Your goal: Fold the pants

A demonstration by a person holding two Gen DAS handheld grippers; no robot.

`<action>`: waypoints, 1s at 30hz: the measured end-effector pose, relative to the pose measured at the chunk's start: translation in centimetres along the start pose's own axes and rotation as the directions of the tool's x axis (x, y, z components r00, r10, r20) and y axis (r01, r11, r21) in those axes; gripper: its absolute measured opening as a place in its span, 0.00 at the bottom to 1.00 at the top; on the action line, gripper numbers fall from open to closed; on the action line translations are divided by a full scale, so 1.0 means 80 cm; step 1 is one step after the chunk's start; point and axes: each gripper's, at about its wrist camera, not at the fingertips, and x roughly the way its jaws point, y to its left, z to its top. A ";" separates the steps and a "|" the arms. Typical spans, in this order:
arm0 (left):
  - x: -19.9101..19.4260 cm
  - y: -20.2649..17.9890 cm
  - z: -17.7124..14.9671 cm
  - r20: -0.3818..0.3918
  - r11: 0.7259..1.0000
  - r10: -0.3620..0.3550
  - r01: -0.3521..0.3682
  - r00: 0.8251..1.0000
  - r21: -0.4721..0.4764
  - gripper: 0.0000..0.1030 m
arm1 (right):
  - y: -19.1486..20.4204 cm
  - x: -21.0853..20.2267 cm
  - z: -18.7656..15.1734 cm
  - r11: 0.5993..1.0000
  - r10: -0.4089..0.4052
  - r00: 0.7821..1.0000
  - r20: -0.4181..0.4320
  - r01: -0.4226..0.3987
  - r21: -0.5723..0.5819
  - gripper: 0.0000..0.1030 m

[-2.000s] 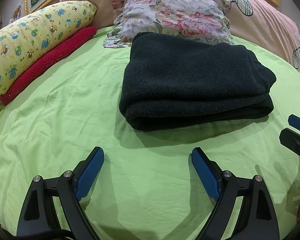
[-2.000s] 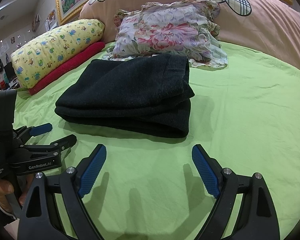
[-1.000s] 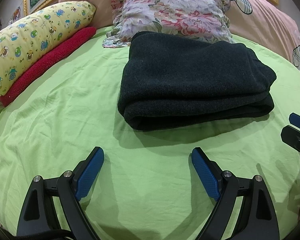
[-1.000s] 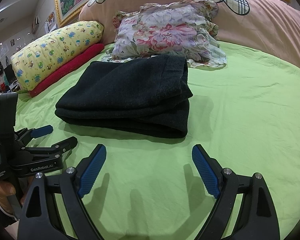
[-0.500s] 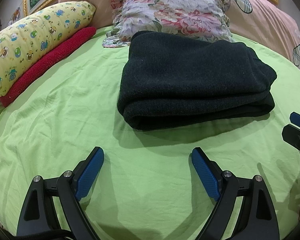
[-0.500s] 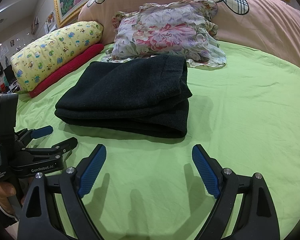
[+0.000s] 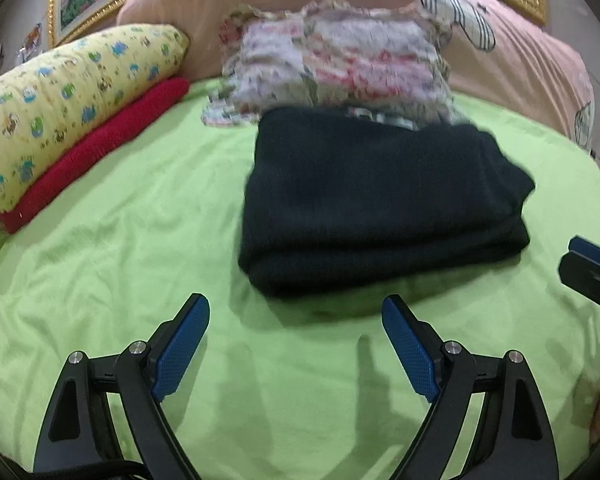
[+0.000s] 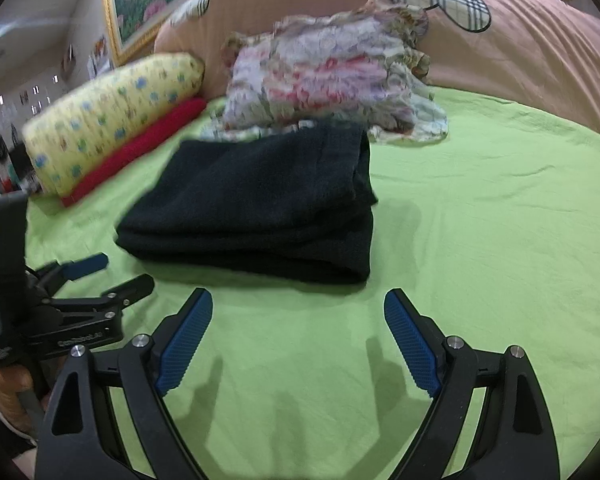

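Both hand-held grippers, left hand-held gripper [image 7: 296, 320] and right hand-held gripper [image 8: 298, 316], agape above green bedsheet [image 7: 140, 240], folded pants [image 7: 380, 200] ahead.

Black pants [image 7: 380, 200], plain lime-green sheet [image 7: 120, 248], yellow pillow [image 7: 68, 92] with small blue and green cartoon prints, solid red towel [image 7: 96, 148], pink-and-white floral cushion [image 7: 340, 64], peach-pink quilt [image 8: 520, 40] with plaid patch, blue pads on black grippers [image 7: 296, 344], gold picture frame [image 7: 54, 4]

Text: none readable | white lettering on left hand-held gripper [image 8: 80, 336] body, lower left of right-wrist frame | blurred
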 end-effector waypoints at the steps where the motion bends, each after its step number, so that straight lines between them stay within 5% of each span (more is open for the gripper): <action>1: 0.000 0.001 0.005 0.001 1.000 -0.003 0.003 1.000 -0.004 0.85 | -0.002 -0.001 0.003 1.000 0.013 1.000 0.008 -0.013 0.015 0.85; 30: 0.011 -0.013 0.034 -0.055 1.000 -0.012 0.013 0.998 0.020 0.86 | -0.006 0.024 0.016 0.999 -0.001 0.999 -0.054 0.003 0.033 0.85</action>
